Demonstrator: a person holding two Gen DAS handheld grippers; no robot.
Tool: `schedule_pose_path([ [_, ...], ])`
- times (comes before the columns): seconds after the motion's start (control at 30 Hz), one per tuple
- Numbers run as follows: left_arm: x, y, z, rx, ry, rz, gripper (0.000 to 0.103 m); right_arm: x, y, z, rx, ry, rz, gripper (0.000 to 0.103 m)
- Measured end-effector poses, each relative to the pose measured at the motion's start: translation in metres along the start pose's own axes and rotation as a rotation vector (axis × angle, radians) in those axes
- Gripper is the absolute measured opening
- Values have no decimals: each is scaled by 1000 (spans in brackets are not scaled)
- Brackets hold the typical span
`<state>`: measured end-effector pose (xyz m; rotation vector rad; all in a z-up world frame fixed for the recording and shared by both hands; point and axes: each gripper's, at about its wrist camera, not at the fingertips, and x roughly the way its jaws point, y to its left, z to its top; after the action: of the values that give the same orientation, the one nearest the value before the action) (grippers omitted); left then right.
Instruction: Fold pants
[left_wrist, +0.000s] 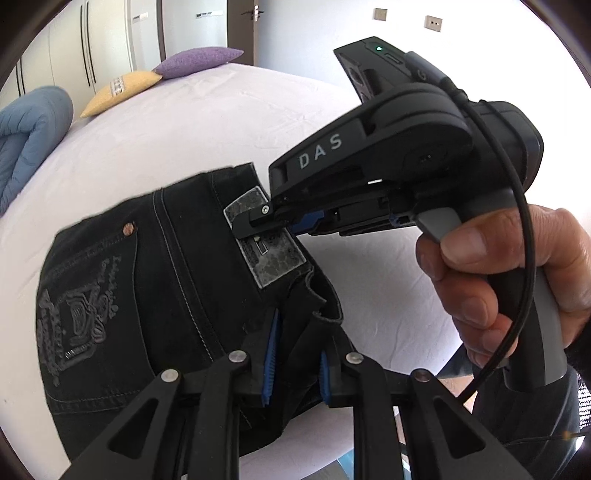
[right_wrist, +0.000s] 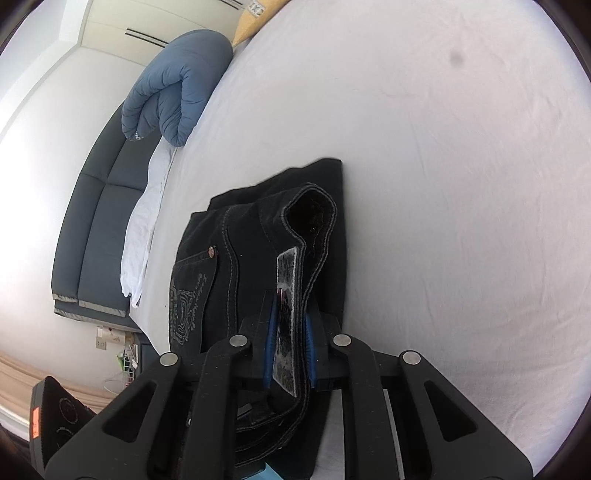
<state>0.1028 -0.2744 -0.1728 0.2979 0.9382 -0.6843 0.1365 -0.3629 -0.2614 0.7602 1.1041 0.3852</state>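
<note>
gripping the black pants (left_wrist: 177, 280) by the waistband with both tools, i have them bunched on the white bed sheet (left_wrist: 192, 125). my left gripper (left_wrist: 295, 373) is clamped on a fold of the dark denim, its 2 blue pads (left_wrist: 271, 354) pressed against cloth on either side, near the waistband's open end. just beyond my left fingertips sits the grey leather label patch (left_wrist: 273, 258), and past that my right gripper (left_wrist: 258, 221) bites the waistband at the patch's upper part, my right hand (left_wrist: 509, 280) wrapped around its handle with a black cable looping past.

from my right wrist view, the right gripper (right_wrist: 290, 350) is closed on the patch (right_wrist: 288, 295) and waistband together, the patch standing edge-on between the blue pads (right_wrist: 271, 350). left of my right fingers lies the back pocket with its grey embroidery (right_wrist: 184, 299) and a copper rivet (right_wrist: 212, 252). the waistband loops upright ahead of the fingertips. far beyond, a blue duvet (right_wrist: 177, 92) rests at the bed's edge, with yellow (left_wrist: 122, 90) and purple pillows (left_wrist: 199, 61) behind.
</note>
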Motion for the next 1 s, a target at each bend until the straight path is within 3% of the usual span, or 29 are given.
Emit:
schedule_pose_path([
  [0.07,2,0,0,-12,-8,-21,26,5,-3,0,-15,2,3,12],
  [0.2,-9,6,-1,-52,-22,-93,53,5,-7,0,1,6,42,14],
  [0.3,-33,15,-6,-89,-64,-140,63,-2,-12,2,58,23,69,21],
  [0.4,-62,38,-12,-137,-120,-135,72,-26,-15,4,85,-40,38,28],
  [0.47,-74,59,-14,-174,-132,-122,72,-48,-15,4,105,-100,37,28],
  [0.53,-81,85,-15,-198,-143,-97,72,-63,-4,0,97,-130,119,28],
  [0.67,-76,132,-15,-251,-109,-73,70,-56,34,-17,12,-69,247,28],
  [0.73,-64,149,-18,-269,-88,-77,61,-37,42,-27,-12,-11,233,28],
  [0.83,-39,154,-40,-307,-18,-95,50,5,29,-46,20,112,92,26],
  [0.87,-34,156,-45,-321,-9,-105,46,12,24,-51,15,105,81,26],
  [1.0,-35,161,-60,-368,-14,-133,36,12,11,-55,55,73,102,5],
])
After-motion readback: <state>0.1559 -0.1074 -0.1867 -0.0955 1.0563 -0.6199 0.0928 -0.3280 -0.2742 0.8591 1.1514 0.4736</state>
